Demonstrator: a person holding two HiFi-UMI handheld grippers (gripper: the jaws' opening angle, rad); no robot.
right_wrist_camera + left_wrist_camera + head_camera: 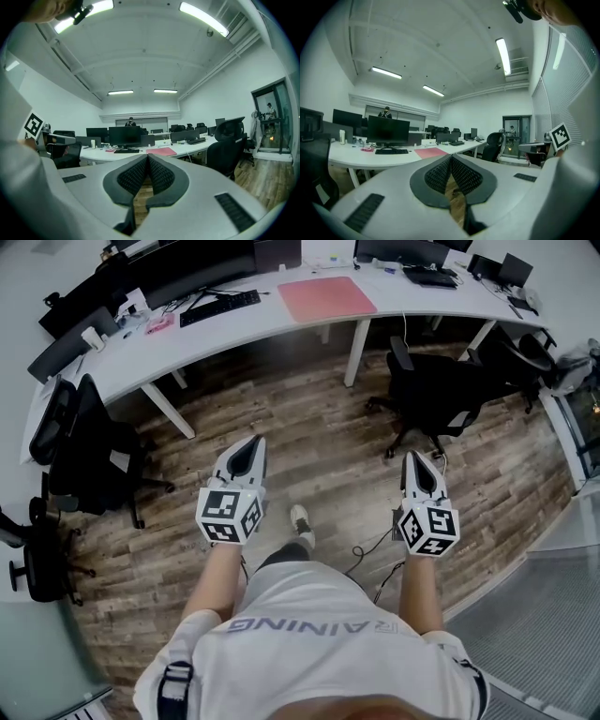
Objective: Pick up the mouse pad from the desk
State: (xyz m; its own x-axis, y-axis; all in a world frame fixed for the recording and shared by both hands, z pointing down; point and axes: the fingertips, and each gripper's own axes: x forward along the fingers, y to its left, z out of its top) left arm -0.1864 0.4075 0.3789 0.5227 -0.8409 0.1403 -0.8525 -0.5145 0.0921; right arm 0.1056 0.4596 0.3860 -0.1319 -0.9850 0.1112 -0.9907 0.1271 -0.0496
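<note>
A pink mouse pad lies flat on the long white curved desk, far ahead of me. It also shows as a thin pink strip in the left gripper view and the right gripper view. My left gripper and right gripper are held out over the wooden floor, well short of the desk. Both are shut with nothing between their jaws, tips touching in the left gripper view and the right gripper view.
Black office chairs stand at the left and the right of the gap leading to the desk. A keyboard and monitors sit on the desk left of the pad. Cables trail on the floor. A person stands far back.
</note>
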